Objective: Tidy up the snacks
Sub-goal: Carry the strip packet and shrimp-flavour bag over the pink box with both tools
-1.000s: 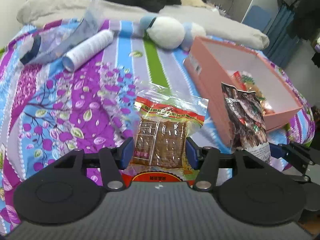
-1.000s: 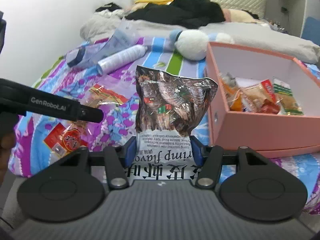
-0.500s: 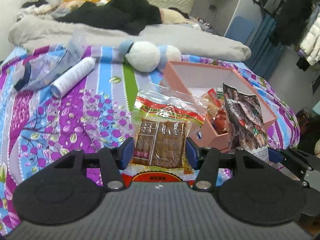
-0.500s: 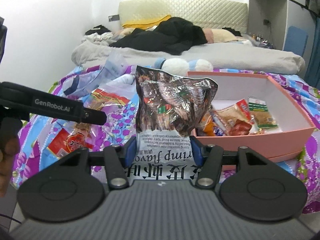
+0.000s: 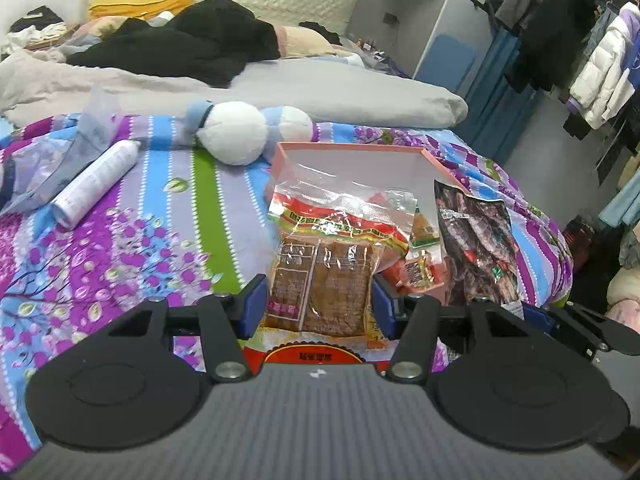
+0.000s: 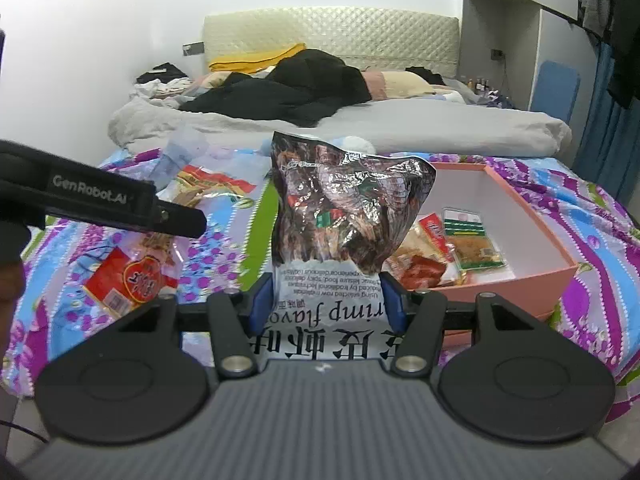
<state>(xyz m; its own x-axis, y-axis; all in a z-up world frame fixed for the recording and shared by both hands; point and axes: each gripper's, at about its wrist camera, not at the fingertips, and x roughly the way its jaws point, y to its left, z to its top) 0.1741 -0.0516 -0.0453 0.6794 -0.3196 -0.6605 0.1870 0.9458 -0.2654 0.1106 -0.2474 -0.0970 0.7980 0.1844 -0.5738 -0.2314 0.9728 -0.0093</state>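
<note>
My left gripper (image 5: 319, 306) is shut on a clear packet of brown dried tofu (image 5: 324, 264) with a red and green band, held up in front of the pink box (image 5: 352, 152). My right gripper (image 6: 327, 306) is shut on a shiny dark shrimp-flavour snack bag (image 6: 344, 216), held above the bed to the left of the pink box (image 6: 532, 236). That bag also shows at the right of the left wrist view (image 5: 476, 240). The box holds several snack packets (image 6: 468, 240). The left gripper's arm (image 6: 100, 204) and its tofu packet (image 6: 128, 276) show in the right wrist view.
A white spray can (image 5: 94, 184) and a crumpled clear plastic bag (image 5: 48, 160) lie on the floral bedspread at the left. A white and blue plush toy (image 5: 236, 132) sits behind the box. A grey duvet and dark clothes lie beyond. Hanging clothes stand at the right.
Both grippers have risen and pulled back from the bed with their packets still held. The pink box now looks farther away and lower in both views.
</note>
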